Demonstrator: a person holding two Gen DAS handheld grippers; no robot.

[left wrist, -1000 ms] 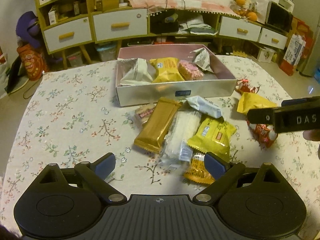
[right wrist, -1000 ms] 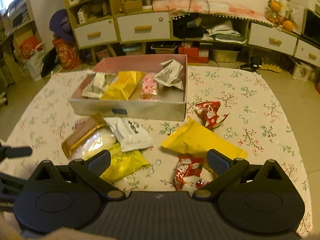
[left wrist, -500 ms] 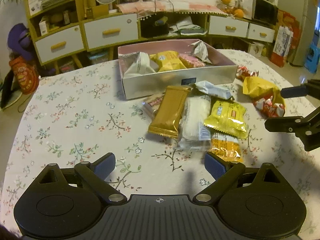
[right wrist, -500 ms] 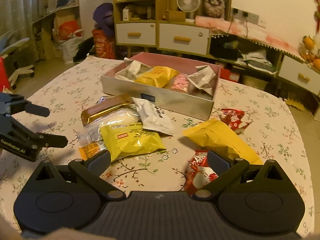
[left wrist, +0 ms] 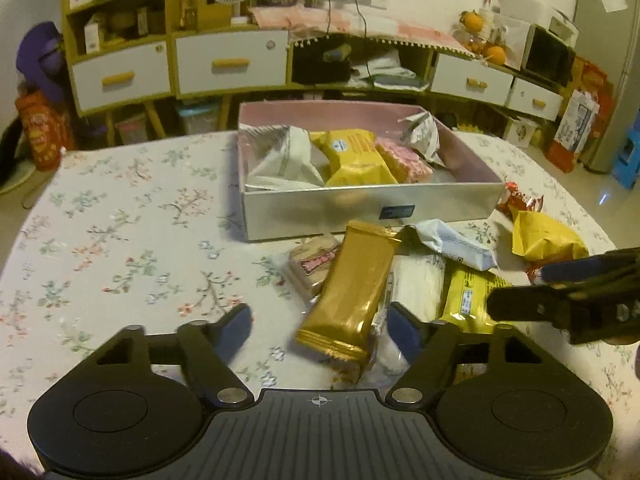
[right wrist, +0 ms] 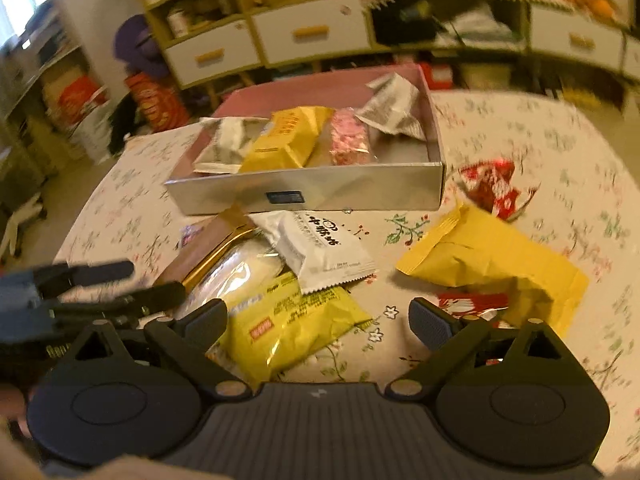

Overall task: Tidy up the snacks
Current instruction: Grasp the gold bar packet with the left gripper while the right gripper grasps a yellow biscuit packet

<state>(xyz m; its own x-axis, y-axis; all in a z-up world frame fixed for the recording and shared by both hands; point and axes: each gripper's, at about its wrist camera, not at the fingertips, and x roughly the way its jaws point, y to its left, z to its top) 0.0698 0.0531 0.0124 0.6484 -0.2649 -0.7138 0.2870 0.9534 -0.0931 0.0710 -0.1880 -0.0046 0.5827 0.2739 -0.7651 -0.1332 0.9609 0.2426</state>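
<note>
Gold-wrapped bar (left wrist: 352, 292) lies on the desk (left wrist: 120, 240) between the left tongs (left wrist: 320, 326), jaws just closing, untouched. Right tongs (right wrist: 318, 322) gape over the yellow packet (right wrist: 296, 320).

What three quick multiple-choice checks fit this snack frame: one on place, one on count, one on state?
1. Where does the gold bar packet lie?
A. inside the box
B. on the tablecloth in front of the box
C. on the shelf

2. How many pink packets are in the silver box?
A. one
B. three
C. none

3. How does the left gripper stand?
A. shut on the white packet
B. clamped on the box wall
C. jaws apart around the near end of the gold bar packet, pads not pressing

Key: 1 B, it rests on the floral tablecloth before the box's front wall; 2 A, a single pink packet sits beside the yellow one; 3 C, its jaws have just been closing, with gaps showing on both sides.
</note>
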